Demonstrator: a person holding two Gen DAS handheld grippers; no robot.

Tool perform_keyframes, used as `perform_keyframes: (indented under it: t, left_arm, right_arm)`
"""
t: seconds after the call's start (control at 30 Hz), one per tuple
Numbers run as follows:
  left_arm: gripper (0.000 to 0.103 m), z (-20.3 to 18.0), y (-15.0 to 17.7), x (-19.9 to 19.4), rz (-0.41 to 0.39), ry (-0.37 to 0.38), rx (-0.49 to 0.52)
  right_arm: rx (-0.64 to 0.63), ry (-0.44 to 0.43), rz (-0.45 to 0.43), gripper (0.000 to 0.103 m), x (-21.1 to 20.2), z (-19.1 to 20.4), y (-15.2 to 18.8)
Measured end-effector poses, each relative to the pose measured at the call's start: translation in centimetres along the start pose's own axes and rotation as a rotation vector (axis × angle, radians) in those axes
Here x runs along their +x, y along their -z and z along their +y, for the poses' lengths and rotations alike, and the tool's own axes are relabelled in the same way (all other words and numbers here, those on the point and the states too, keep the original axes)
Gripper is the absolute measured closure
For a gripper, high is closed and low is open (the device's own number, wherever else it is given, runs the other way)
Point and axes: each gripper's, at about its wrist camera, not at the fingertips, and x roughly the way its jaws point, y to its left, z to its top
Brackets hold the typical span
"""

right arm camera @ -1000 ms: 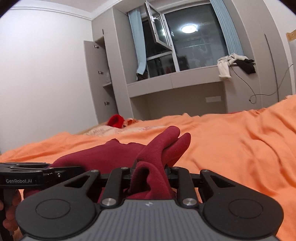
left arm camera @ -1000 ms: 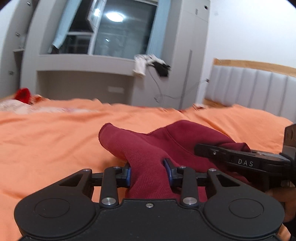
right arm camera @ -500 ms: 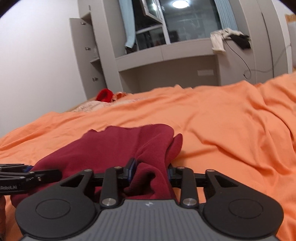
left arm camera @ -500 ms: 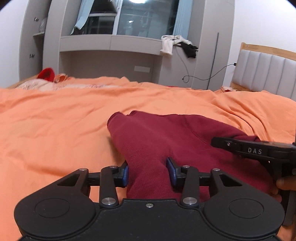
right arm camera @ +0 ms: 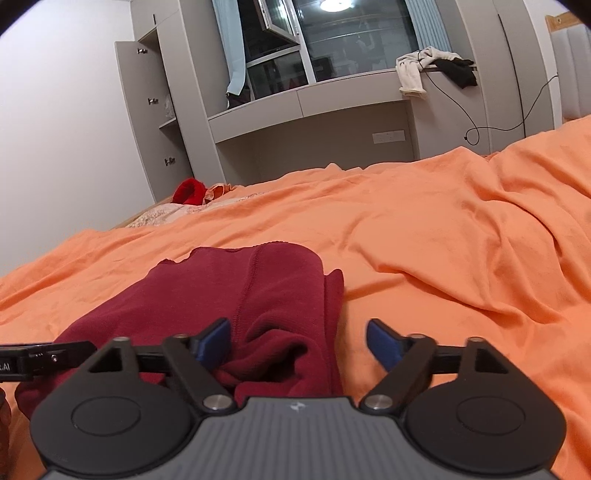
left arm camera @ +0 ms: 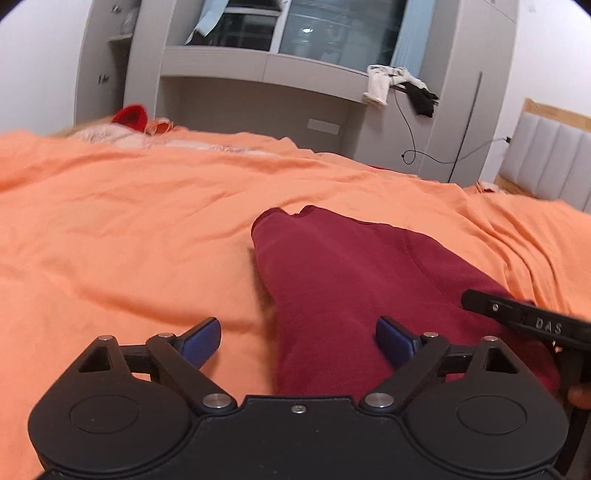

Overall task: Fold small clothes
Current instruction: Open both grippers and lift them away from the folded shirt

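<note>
Dark red clothes [left arm camera: 343, 280]: one lay on the bed, middle of the frame.
Orange sheet [left arm camera: 129, 236]: one.
Grippers: two, the left gripper [left arm camera: 297, 338] and the right gripper [right arm camera: 297, 341].
Bright red things [right arm camera: 189, 191]: one, far left.
Windows [right arm camera: 332, 40]: one, at the top.

Even warm indoor light, ceiling lamp [right arm camera: 335, 3] reflected at 12 o'clock, soft shadows, fisheye-bent edges, slight blur.
</note>
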Motion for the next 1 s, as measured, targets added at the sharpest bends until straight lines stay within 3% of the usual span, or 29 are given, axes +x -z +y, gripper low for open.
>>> perform_keyframes:
  t: [0.2, 0.43, 0.73, 1.0]
  left_arm:
    - [0.003, 0.3, 0.0, -0.2, -0.006, -0.024, -0.026]
    - [0.001, -0.2, 0.1, -1.5, -0.051, -0.059, 0.006]
    - [0.001, -2.5, 1.6, -5.9, -0.219, -0.116, 0.122]
    - [0.001, -4.5, 5.1, -10.1, -0.339, -0.103, 0.239]
  right_arm:
    - [0.007, 0.002, -0.028, 0.001, -0.8, 0.1, 0.0]
    - [0.012, -0.01, -0.109, 0.0, -3.6, 0.0, 0.2]
    - [-0.124, 0.021, -0.255, 0.0, -9.1, 1.9, 0.9]
    - [-0.131, 0.013, -0.368, 0.0, -14.8, 3.9, 2.6]
